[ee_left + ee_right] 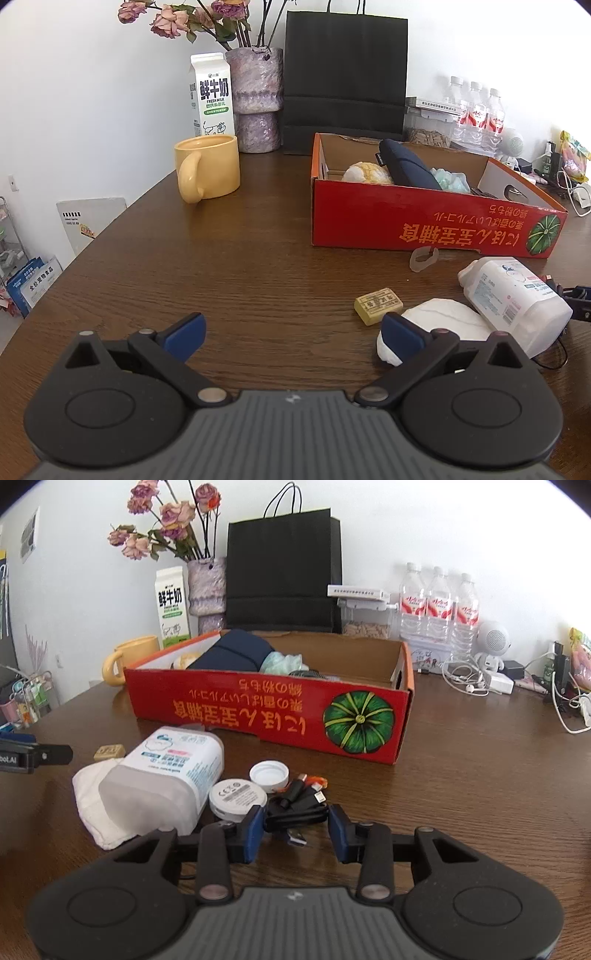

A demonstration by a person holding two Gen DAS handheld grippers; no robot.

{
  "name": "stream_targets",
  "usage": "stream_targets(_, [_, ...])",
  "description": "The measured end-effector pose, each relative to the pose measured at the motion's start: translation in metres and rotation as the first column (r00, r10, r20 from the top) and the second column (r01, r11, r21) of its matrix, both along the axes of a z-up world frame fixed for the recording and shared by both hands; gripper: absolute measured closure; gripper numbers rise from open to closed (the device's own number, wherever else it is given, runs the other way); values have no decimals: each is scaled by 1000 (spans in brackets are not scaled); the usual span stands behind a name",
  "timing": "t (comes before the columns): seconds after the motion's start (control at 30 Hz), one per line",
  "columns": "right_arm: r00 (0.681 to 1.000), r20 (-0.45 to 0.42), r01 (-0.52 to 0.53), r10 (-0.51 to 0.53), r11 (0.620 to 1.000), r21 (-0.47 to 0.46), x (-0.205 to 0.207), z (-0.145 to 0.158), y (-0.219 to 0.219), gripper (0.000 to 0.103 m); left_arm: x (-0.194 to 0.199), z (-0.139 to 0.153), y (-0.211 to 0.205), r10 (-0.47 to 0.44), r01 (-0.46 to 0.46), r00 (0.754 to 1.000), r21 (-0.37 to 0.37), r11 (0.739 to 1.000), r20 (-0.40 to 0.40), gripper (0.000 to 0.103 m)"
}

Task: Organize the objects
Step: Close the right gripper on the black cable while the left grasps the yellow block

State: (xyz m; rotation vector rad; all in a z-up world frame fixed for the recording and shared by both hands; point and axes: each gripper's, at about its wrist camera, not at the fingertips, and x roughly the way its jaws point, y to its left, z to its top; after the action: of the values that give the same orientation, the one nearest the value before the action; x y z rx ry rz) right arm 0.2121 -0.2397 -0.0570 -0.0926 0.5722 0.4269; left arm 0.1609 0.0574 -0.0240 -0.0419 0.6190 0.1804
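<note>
Between the blue pads of the right tongs, on the brown wood-grain tabletop, lies a bundle of black cable with several plug ends fanned out on its far side. The left pad touches the bundle; whether the right pad presses on it cannot be told, so a firm grip cannot be confirmed.

Just left of the bundle sits a round white disc with grey printed marks, and just beyond it a white screw cap lies open side up. A translucent white plastic bottle with a printed label lies on its side, resting partly on a folded white cloth of soft, ribbed weave. A small yellow rectangular block lies further left.

Behind these stands a shallow red cardboard box, open at the top, printed with yellow characters and a green pumpkin. Inside are a dark blue fabric case, a pale green crumpled item and a cream knobbly item.

The left tongs hang wide open over bare tabletop, holding nothing; the right pad stands just before the cloth. A yellow ceramic mug and a milk carton stand at the far left.
</note>
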Motion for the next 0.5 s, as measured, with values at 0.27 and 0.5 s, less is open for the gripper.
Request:
stream_targets(0.27, [994,99,49,-52,998,34,-12,8,-8,86,18,-3,-10,-11,11,1000,-2,1000,-24,0])
stream_targets(0.5, [993,103,54,-58,998,41,-13,8,-9,86,33,-4,-23,-18,18,1000,4,1000,-24,0])
